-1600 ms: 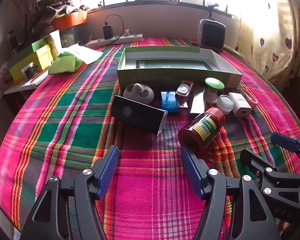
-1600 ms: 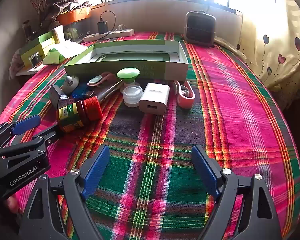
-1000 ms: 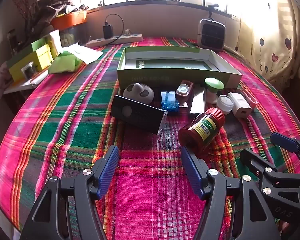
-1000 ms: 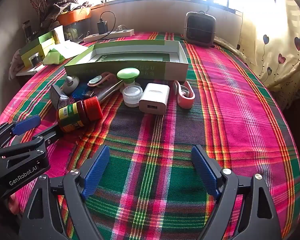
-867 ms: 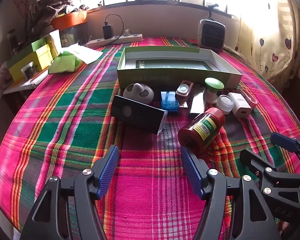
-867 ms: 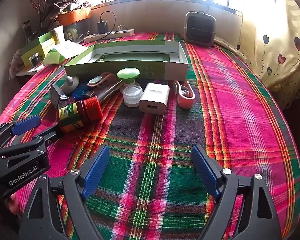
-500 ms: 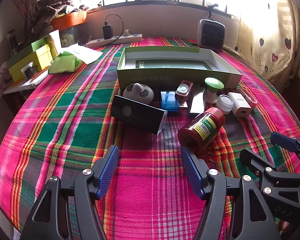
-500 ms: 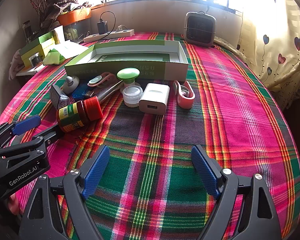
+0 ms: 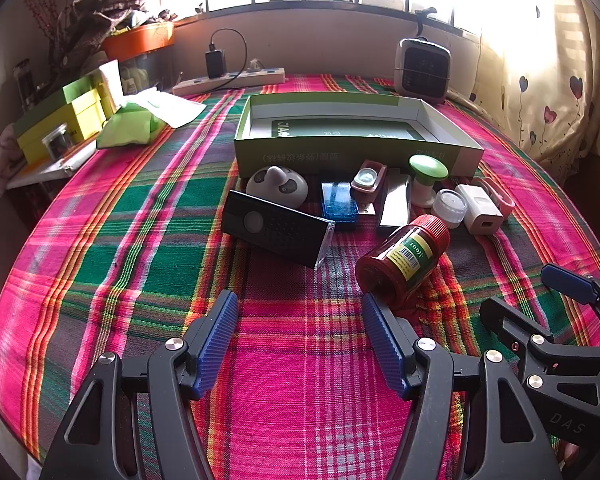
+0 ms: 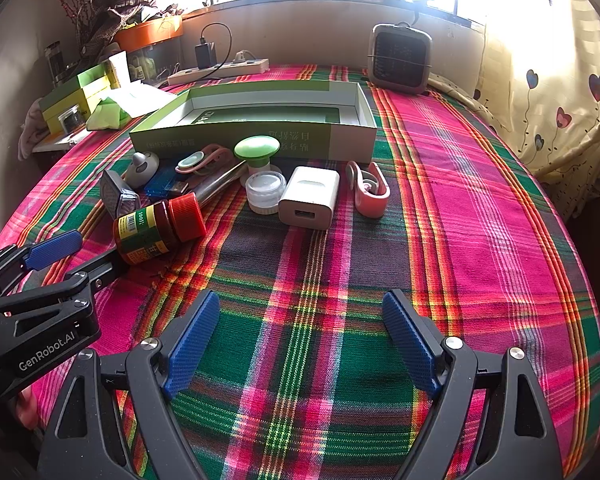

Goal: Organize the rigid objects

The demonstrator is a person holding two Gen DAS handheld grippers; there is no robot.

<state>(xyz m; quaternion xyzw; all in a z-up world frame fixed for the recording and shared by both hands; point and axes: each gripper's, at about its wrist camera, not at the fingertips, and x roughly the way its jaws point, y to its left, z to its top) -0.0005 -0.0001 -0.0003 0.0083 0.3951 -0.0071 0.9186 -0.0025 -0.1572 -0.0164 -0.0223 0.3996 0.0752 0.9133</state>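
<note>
I hold my left gripper low over the plaid cloth, its blue pads spread wide with nothing between them; the right-hand pad sits just short of the base of the red jar, which lies on its side with its cap pointing away from me. My right gripper is also spread wide and empty, over bare cloth, well back from the pile. Past the jar the clutter sits in a row: a black device tilted on its edge, a panda-shaped gadget, a blue case, a green-capped bottle, a small clear pot, a white charger and a pink clip. Behind them all, touching some, stands the green open box, nothing loose inside. Near the wall stands a small heater
</note>
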